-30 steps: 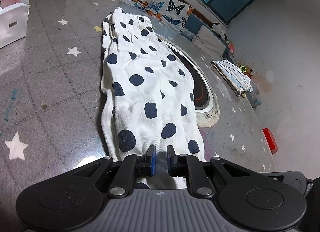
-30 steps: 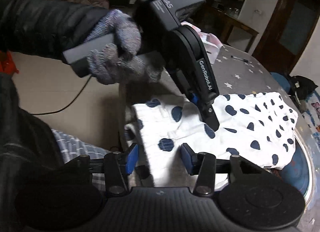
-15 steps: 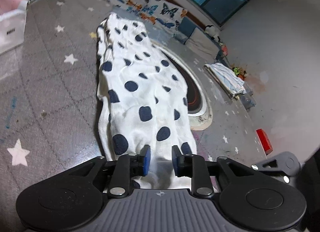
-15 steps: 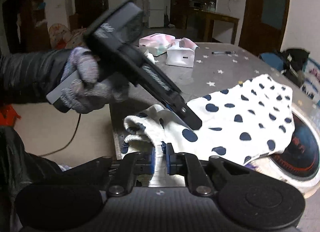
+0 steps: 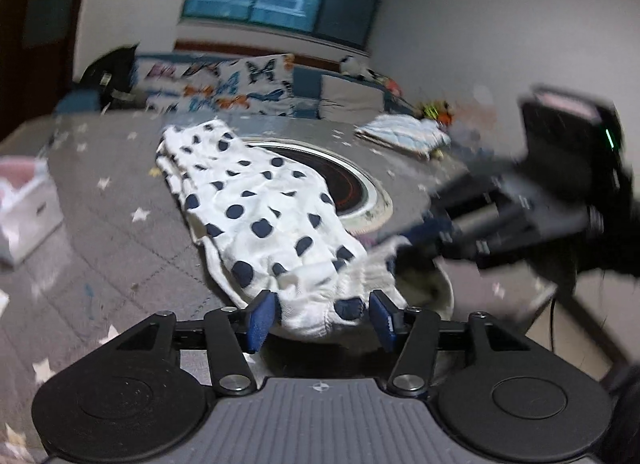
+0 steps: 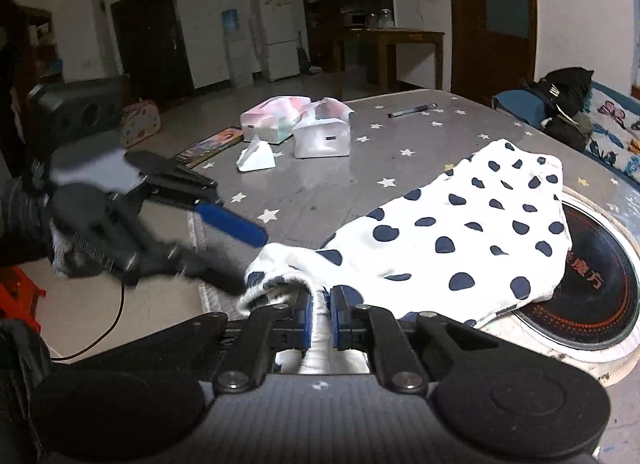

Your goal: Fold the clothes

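R gripper (image 6: 320,314) jaws pinch ribbed hem of dotted garment (image 6: 460,232), prob. to lift for fold. L gripper (image 5: 322,320) jaws spread, straddling hem.

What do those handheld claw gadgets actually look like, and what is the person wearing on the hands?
Each claw is matte black plastic with a ribbed grey top. The left claw and the right claw both have two black linkage arms with silver rivets, ending in blue pads. A small green light glows on the right one's body. A dark cable trails from the left one. The hand wears a grey knitted glove.
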Demonstrator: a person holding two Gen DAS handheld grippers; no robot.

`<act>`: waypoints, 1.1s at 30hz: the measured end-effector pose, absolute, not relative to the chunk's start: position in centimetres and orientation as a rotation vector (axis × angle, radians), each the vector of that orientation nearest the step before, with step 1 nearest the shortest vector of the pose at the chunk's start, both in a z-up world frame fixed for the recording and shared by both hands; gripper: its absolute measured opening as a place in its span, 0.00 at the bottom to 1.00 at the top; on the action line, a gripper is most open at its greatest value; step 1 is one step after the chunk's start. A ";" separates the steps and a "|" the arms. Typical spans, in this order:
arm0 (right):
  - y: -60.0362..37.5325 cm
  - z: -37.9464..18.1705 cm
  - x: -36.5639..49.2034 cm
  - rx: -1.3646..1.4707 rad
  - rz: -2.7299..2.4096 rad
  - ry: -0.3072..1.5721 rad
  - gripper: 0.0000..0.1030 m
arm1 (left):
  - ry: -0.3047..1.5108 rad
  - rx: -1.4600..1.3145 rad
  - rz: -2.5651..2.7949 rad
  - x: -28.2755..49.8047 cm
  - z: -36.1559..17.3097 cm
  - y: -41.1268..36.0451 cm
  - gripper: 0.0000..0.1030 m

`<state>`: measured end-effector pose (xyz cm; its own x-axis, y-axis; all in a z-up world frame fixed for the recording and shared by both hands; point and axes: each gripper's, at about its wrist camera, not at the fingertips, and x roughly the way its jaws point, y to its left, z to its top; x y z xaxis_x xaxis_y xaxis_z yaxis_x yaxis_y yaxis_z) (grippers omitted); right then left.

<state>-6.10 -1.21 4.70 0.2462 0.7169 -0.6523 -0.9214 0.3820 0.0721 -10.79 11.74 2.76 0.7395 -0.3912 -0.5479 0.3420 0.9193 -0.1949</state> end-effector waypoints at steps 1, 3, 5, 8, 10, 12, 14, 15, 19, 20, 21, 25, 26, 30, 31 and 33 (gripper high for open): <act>-1.2 4.7 -5.9 -0.353 1.147 0.671 0.06 | 0.614 -0.067 -0.406 -11.0 2.7 11.6 0.57; -1.3 4.8 -5.6 -0.340 1.140 0.675 0.06 | 0.605 -0.040 -0.413 -11.4 2.6 11.4 0.57; -1.4 4.9 -5.2 -0.327 1.132 0.679 0.04 | 0.596 -0.015 -0.422 -11.9 2.5 11.3 0.60; -1.5 5.0 -4.7 -0.309 1.122 0.685 0.04 | 0.562 0.099 -0.404 -12.4 2.3 10.2 0.63; -1.4 5.0 -4.8 -0.313 1.128 0.687 0.04 | 0.535 0.169 -0.406 -12.6 1.9 9.2 0.64; -1.4 4.9 -5.1 -0.318 1.134 0.688 0.04 | 0.515 0.242 -0.421 -12.7 1.5 8.1 0.64; -1.5 4.9 -5.5 -0.334 1.152 0.686 0.04 | 0.511 0.285 -0.428 -12.8 1.2 7.6 0.64; -1.4 4.8 -5.8 -0.348 1.164 0.683 0.04 | 0.516 0.276 -0.428 -12.8 1.2 7.7 0.65; -1.0 4.4 -7.6 -0.441 1.218 0.680 0.08 | 0.546 0.196 -0.407 -12.8 1.4 8.8 0.67; -0.9 4.2 -8.1 -0.465 1.220 0.675 0.11 | 0.558 0.175 -0.405 -12.8 1.4 8.9 0.69; -0.9 4.2 -8.5 -0.484 1.223 0.670 0.12 | 0.564 0.157 -0.405 -12.9 1.4 9.0 0.69; -1.3 4.2 -9.6 -0.528 1.230 0.655 0.21 | 0.533 0.123 -0.408 -13.9 2.1 8.6 0.70; -1.6 4.3 -9.8 -0.532 1.231 0.652 0.26 | 0.523 0.124 -0.412 -14.2 2.3 8.5 0.71; -2.6 4.6 -10.1 -0.548 1.221 0.655 0.33 | 0.505 0.179 -0.451 -14.2 2.3 6.9 0.71; -2.8 4.7 -10.2 -0.552 1.217 0.656 0.34 | 0.504 0.200 -0.460 -14.0 2.0 6.5 0.71; -3.3 4.7 -10.2 -0.548 1.200 0.659 0.35 | 0.508 0.249 -0.467 -13.8 1.5 5.8 0.71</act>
